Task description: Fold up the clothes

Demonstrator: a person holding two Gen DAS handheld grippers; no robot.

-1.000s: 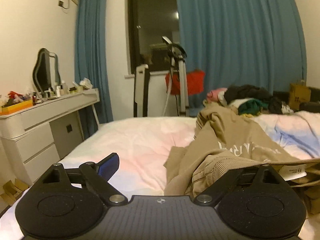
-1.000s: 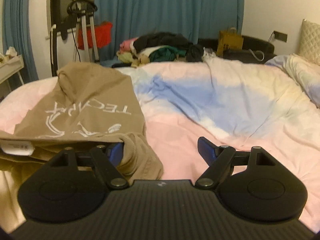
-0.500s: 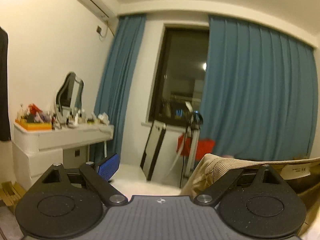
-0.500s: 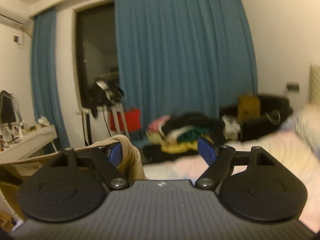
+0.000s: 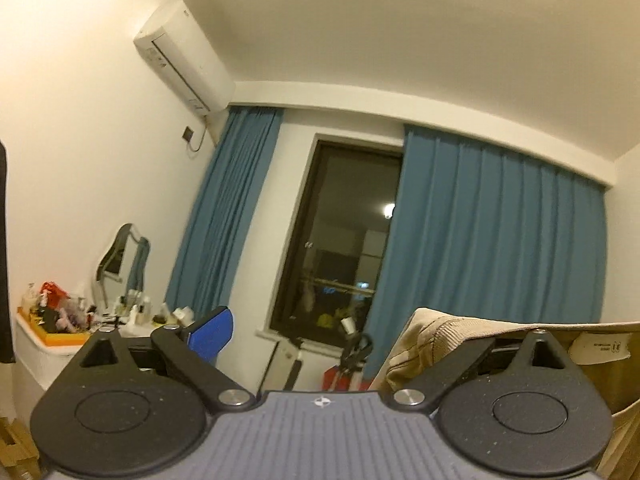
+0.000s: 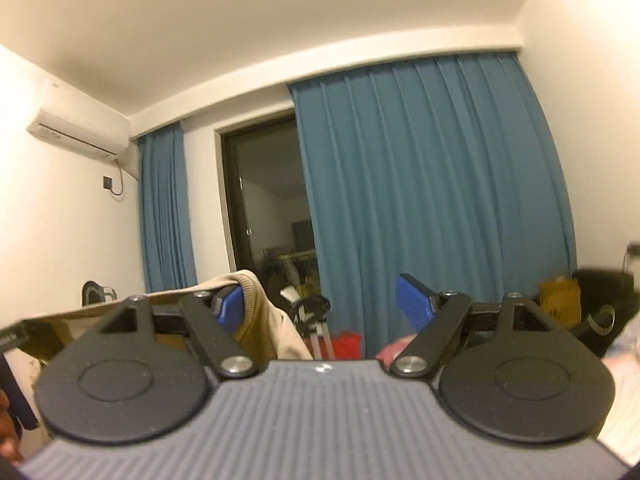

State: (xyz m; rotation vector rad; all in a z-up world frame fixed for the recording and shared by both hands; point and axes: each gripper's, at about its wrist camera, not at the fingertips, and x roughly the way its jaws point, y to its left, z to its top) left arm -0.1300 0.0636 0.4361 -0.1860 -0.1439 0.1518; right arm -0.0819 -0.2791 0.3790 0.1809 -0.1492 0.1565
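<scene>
The left gripper [image 5: 320, 332], its jaws wide and just opened further, has the tan ribbed-hem sweatshirt [image 5: 440, 336] draped over its right finger only. The right gripper [image 6: 322, 306] gapes wide too, with the sweatshirt [image 6: 276, 332] hanging over its left finger.

White dresser [image 5: 36, 350], cluttered orange tray [image 5: 66, 337], bottles [image 5: 138, 312]

Warm yellowish indoor light, fairly dim, source out of frame. Dark window [image 5: 344, 236] with one small bright reflection on the glass; night outside. Strong fisheye bending on ceiling line and curtains [image 6: 432, 184], black vignette in the corners. Slight motion blur overall, worse in right wrist view; far clutter soft. Mild noise, no hard shadows, no glare.
</scene>
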